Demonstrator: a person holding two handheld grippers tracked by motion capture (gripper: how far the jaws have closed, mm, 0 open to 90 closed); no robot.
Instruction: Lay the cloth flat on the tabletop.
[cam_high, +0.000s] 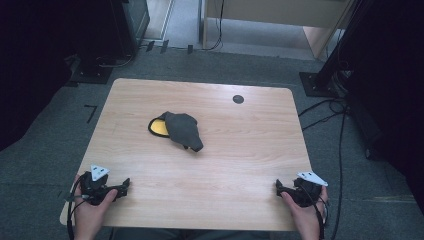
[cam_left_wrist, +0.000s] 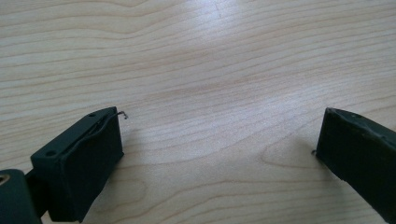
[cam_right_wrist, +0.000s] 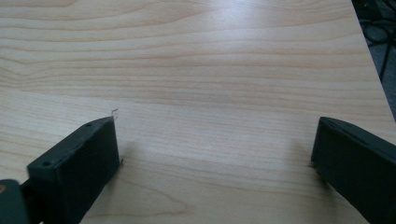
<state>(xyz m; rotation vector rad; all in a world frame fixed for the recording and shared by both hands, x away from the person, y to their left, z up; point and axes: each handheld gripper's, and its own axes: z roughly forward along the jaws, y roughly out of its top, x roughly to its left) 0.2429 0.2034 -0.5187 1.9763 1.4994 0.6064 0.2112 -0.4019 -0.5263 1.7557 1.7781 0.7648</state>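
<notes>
One wooden table. One dark grey cloth item with yellow lining, lying crumpled near the table's middle. One small round dark disc set in the tabletop near the far edge. Two hand-held grippers: left gripper at the near left corner, right gripper at the near right corner, each with two black jaws spread wide. Two hands, one per gripper.

Matt dark cloth lies on the smooth wood-grain table.
</notes>
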